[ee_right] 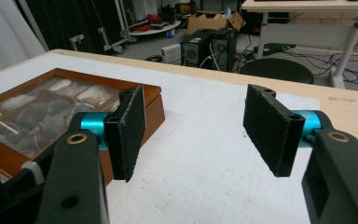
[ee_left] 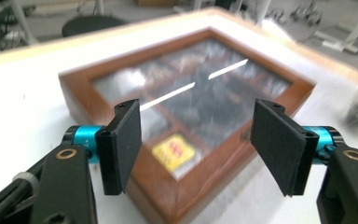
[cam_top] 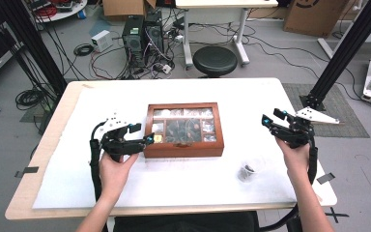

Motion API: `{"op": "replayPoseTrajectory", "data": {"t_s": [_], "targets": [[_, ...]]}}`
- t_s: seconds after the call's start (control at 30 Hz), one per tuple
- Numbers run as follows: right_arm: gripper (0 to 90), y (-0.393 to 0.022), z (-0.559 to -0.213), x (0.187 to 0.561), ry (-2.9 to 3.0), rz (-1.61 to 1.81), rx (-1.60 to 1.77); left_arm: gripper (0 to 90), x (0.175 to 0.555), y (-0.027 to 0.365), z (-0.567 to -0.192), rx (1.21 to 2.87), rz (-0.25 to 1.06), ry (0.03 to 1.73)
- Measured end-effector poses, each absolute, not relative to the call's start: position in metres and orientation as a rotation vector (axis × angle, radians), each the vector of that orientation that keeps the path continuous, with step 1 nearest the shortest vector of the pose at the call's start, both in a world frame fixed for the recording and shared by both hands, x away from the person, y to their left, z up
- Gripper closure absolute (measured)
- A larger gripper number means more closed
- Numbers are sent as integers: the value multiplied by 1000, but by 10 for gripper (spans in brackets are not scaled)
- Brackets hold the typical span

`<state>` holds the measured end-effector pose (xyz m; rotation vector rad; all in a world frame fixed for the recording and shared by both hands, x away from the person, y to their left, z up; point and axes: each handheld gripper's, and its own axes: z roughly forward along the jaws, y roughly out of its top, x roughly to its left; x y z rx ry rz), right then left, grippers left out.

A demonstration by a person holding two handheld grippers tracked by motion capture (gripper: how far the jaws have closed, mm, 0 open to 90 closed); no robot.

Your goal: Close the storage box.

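White-covered surface carried a glass-lidded wooden display box at its centre, lid down, a yellow label under the glass. Small clear bag lay right of the box, nearer the person. Left gripper sat at the box's left front corner, jaws open, nothing between. Right gripper hovered well right, jaws open, empty.

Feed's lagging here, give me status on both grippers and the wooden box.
Left gripper open, empty, at the wooden box's front left corner. Right gripper open, empty, off to the box's right. Lid closed. Small clear cup sits front right, clear of both.
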<state>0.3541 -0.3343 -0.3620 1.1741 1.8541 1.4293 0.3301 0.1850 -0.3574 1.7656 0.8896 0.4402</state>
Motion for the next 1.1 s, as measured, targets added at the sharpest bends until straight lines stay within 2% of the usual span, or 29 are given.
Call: {"op": "replayPoseTrajectory", "data": {"t_s": [0.23, 0.4, 1.1], "targets": [[379, -336, -362, 354, 1854, 1448, 1174, 291, 346, 185, -336, 1706, 423, 852], [365, -339, -362, 352, 1849, 1443, 1168, 283, 354, 183, -326, 1680, 459, 824], [366, -342, -364, 352, 1848, 1426, 1180, 283, 354, 191, -335, 1696, 570, 795]]}}
